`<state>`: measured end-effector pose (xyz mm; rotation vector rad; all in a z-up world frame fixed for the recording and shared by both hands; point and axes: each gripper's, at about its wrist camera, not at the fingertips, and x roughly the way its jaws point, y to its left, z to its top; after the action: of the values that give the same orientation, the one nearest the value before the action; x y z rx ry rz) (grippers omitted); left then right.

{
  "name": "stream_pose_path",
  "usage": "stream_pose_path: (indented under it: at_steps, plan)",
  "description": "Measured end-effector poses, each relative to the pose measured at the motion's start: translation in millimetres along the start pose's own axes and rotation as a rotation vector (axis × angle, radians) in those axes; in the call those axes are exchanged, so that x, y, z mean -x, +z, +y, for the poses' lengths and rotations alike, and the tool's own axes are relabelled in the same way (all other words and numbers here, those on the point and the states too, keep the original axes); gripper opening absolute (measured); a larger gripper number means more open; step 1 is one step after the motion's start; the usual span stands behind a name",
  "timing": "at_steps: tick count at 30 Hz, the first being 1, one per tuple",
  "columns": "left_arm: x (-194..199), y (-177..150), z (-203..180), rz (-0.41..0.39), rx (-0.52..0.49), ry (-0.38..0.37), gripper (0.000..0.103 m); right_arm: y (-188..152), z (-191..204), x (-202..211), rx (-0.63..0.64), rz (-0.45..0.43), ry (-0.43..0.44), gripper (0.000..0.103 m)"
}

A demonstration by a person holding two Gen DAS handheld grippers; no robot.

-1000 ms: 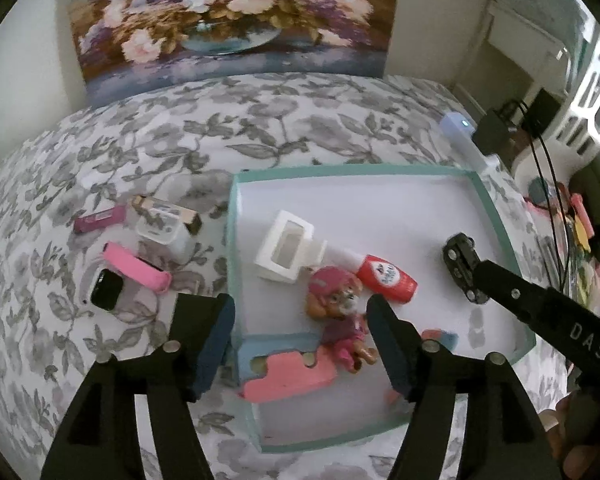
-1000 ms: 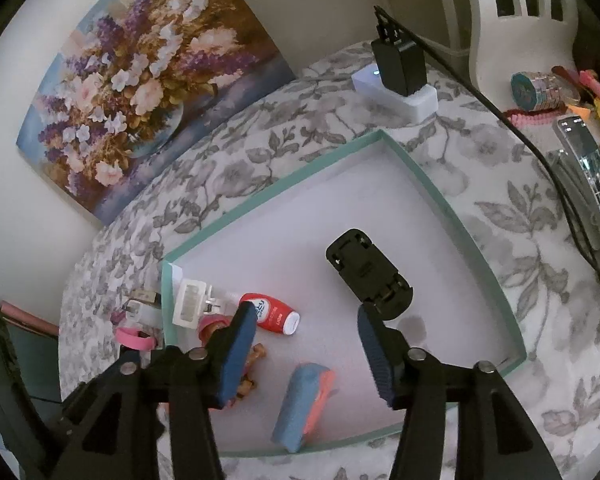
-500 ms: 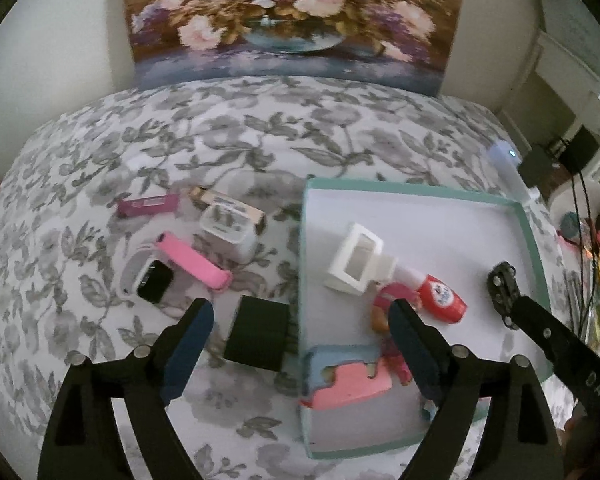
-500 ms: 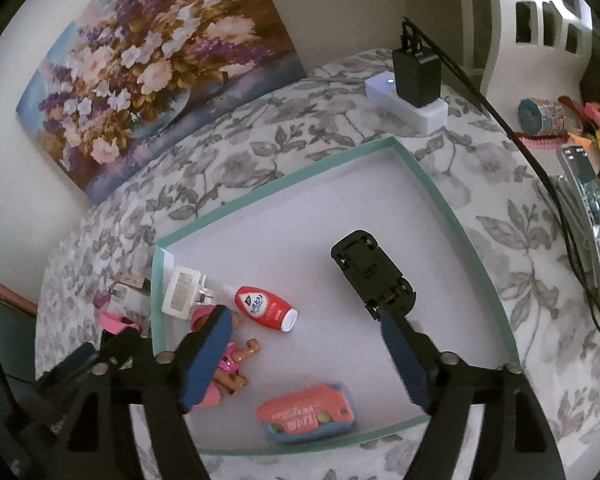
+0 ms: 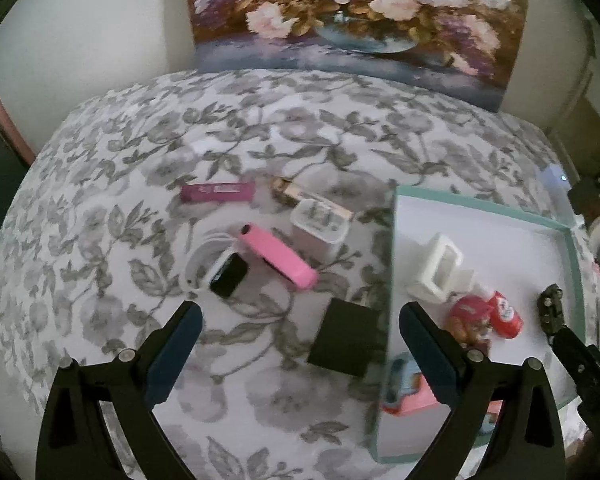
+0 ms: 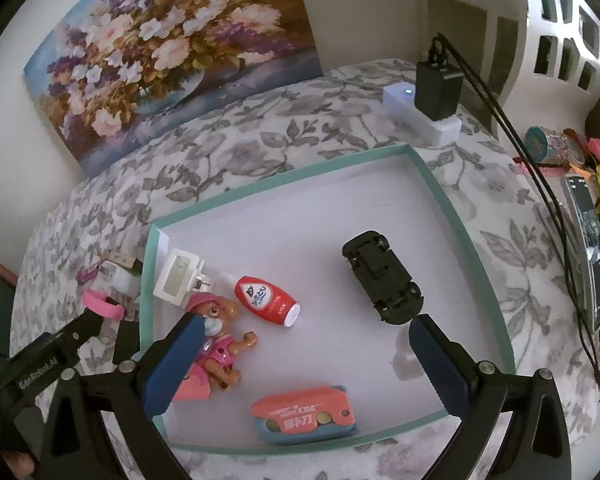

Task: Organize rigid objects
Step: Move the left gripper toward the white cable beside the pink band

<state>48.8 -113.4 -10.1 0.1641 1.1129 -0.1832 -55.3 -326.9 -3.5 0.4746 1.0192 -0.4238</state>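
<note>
A teal-rimmed white tray (image 6: 440, 196) holds a black toy car (image 6: 382, 276), a red bottle (image 6: 266, 300), a pink pup figure (image 6: 216, 344), a white holder (image 6: 178, 276) and an orange-and-blue case (image 6: 304, 416). My right gripper (image 6: 304, 344) hangs over the tray, its jaws opening with nothing gripped. My left gripper (image 5: 300, 332) hovers over the floral cloth left of the tray (image 5: 392, 280), jaws opening. A black square block (image 5: 348, 336) lies below and between its fingers, untouched. Beyond lie a pink-banded watch (image 5: 276, 256), a white charger (image 5: 320, 228), a magenta stick (image 5: 218, 193) and a gold tube (image 5: 296, 196).
A flower painting (image 6: 172, 52) leans on the wall at the back. A white power strip (image 6: 420, 120) with a black adapter (image 6: 438, 88) and cable sits behind the tray. Stationery and a flat device (image 6: 588, 248) crowd the right edge.
Both grippers' jaws have spread wider. The left gripper swung left from over the figure in the tray to over the cloth. The orange case went from on edge to lying flat.
</note>
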Motion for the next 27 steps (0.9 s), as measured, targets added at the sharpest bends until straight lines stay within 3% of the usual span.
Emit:
stream_pose_path:
  at_steps: [6, 16, 27]
  plan:
    - [-1, 4, 12, 0.001, 0.022, 0.013, 0.099, -4, 15, -3, 0.050, 0.011, -0.008, 0.103]
    - [-1, 15, 61, 0.004, 0.108, 0.074, 0.099, -18, 63, -3, 0.130, 0.026, 0.085, 0.103]
    - [-3, 18, 106, 0.022, 0.178, 0.103, 0.099, -28, 112, -10, 0.196, 0.055, 0.117, 0.103]
